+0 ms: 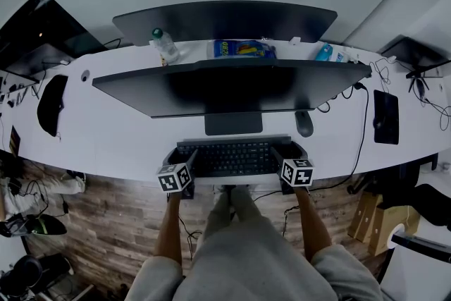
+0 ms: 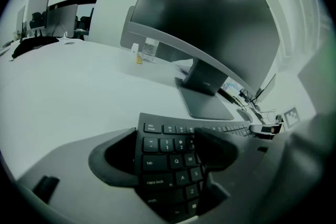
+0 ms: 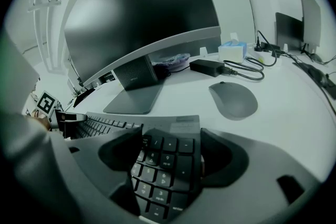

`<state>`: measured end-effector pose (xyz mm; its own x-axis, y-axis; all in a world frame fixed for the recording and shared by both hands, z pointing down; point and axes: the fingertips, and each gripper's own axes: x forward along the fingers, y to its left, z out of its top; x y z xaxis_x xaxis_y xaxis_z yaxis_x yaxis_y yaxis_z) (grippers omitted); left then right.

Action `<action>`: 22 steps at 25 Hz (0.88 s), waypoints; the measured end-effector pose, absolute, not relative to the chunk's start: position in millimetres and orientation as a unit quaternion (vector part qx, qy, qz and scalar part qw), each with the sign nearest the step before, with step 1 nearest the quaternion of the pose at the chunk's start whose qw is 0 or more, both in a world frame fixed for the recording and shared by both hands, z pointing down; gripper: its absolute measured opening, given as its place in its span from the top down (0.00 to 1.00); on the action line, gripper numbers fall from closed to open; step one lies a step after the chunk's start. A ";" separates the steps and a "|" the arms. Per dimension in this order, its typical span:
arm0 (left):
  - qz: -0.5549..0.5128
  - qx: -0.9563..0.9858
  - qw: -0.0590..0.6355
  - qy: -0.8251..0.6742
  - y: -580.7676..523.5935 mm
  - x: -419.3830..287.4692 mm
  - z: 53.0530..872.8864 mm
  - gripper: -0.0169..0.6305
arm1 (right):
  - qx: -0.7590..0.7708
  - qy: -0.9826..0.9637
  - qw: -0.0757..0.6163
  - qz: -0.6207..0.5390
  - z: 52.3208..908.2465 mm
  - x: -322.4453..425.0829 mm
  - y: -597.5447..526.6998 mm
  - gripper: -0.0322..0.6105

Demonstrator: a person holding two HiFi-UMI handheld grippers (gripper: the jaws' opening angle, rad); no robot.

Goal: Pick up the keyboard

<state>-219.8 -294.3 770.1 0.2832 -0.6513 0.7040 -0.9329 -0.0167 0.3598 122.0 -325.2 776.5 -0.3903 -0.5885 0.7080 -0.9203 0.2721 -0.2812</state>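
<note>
Closest to me are my own two arms, reaching out over the brown wooden floor [image 1: 120,222] to the near edge of the long white counter [image 1: 127,130]. There lies the flat black keyboard [image 1: 229,157], resting on the counter right at that edge, so I can get to both ends at once. My left claw [image 2: 165,147] sits at the left end, and it is wide open: one jaw is just outside the end by the tab key, and the other is over the letter keys. My right claw [image 3: 170,152] does the same at the number keys, also wide open, with one jaw beside the end and one above the keys. Neither claw squeezes anything yet. I think I hold one claw at each end because the keyboard is long and would tip if I took it by one side only. I think the next thing is to get a good hold and lift both ends evenly. Just past the right end is the smooth grey oval mouse [image 3: 233,99], near enough that I should not bump it. Behind the keyboard stands the big dark curved screen [image 1: 225,88] on its flat grey foot [image 3: 134,97]. Farthest back are a clear plastic bottle [image 1: 165,46] and a small pale tissue box [image 3: 232,51].
</note>
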 end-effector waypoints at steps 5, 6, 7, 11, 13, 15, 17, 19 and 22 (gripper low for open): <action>0.168 0.692 0.400 -0.577 -294.5 -219.4 768.7 0.48 | 0.502 -0.762 0.238 0.333 773.4 122.1 -327.1 0.43; 0.168 0.692 0.399 -0.578 -294.1 -219.3 768.5 0.48 | 0.502 -0.763 0.238 0.330 772.0 122.1 -327.3 0.43; 0.169 0.692 0.398 -0.579 -293.6 -219.1 768.2 0.48 | 0.503 -0.764 0.238 0.327 769.8 122.2 -327.6 0.43; 0.161 0.691 0.395 -0.584 -291.4 -217.8 765.1 0.47 | 0.510 -0.768 0.236 0.307 758.0 123.5 -330.7 0.43; 0.157 0.693 0.391 -0.585 -290.9 -217.1 761.0 0.47 | 0.511 -0.770 0.233 0.302 753.6 124.1 -331.7 0.42; 0.154 0.696 0.384 -0.587 -291.1 -217.4 754.9 0.47 | 0.513 -0.773 0.229 0.296 747.6 123.4 -331.8 0.42; 0.151 0.699 0.376 -0.589 -290.6 -219.0 746.8 0.47 | 0.514 -0.775 0.224 0.290 740.5 121.7 -330.6 0.42; 0.148 0.703 0.364 -0.592 -290.9 -220.3 737.0 0.47 | 0.517 -0.777 0.218 0.286 733.2 120.8 -329.1 0.42; 0.143 0.710 0.346 -0.597 -292.0 -221.4 721.5 0.47 | 0.520 -0.781 0.207 0.277 721.9 119.5 -328.7 0.42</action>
<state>-221.4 -292.0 721.5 0.2458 -0.7492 0.6151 -0.9462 -0.0476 0.3201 119.5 -328.7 721.9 -0.3733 -0.6980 0.6111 -0.9271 0.3047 -0.2182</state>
